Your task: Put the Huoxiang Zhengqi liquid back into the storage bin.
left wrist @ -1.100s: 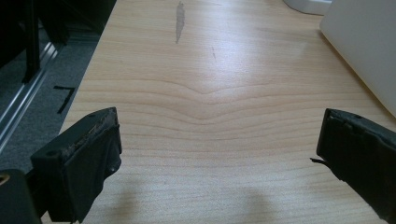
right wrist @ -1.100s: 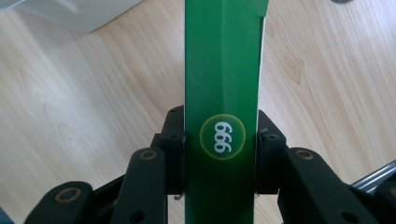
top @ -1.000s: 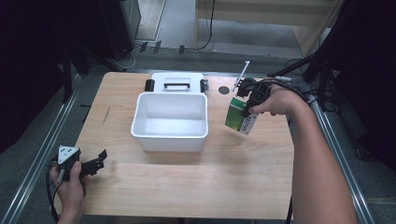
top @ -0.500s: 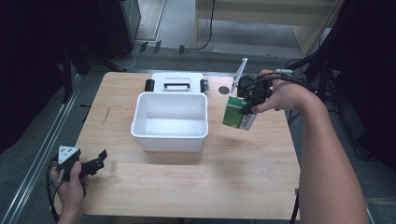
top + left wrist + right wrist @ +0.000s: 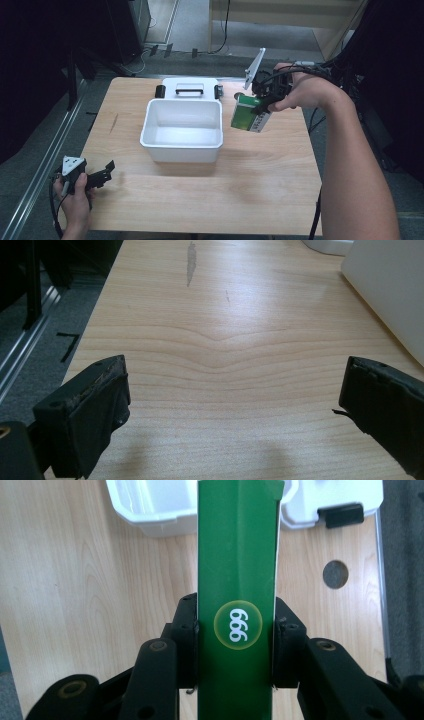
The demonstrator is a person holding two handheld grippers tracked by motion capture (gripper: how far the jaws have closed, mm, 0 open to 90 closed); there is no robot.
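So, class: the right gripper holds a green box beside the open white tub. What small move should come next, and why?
Probably carry the green box leftward over the white tub. The right gripper clamps the box above the table, just right of the tub's rim, and the tub looks empty.

Green box (image 5: 236, 555) with yellow "999" roundel, white tub (image 5: 182, 129), pale wood-grain table (image 5: 200, 200), black tongs (image 5: 235, 630).

The left gripper (image 5: 102, 175) sits low in the person's left hand (image 5: 75, 197), its jaws spread wide with nothing between them. The right gripper (image 5: 262, 100) is raised in the right hand (image 5: 302, 92), forearm extended, its jaws pressed against both sides of a green box (image 5: 237, 605).
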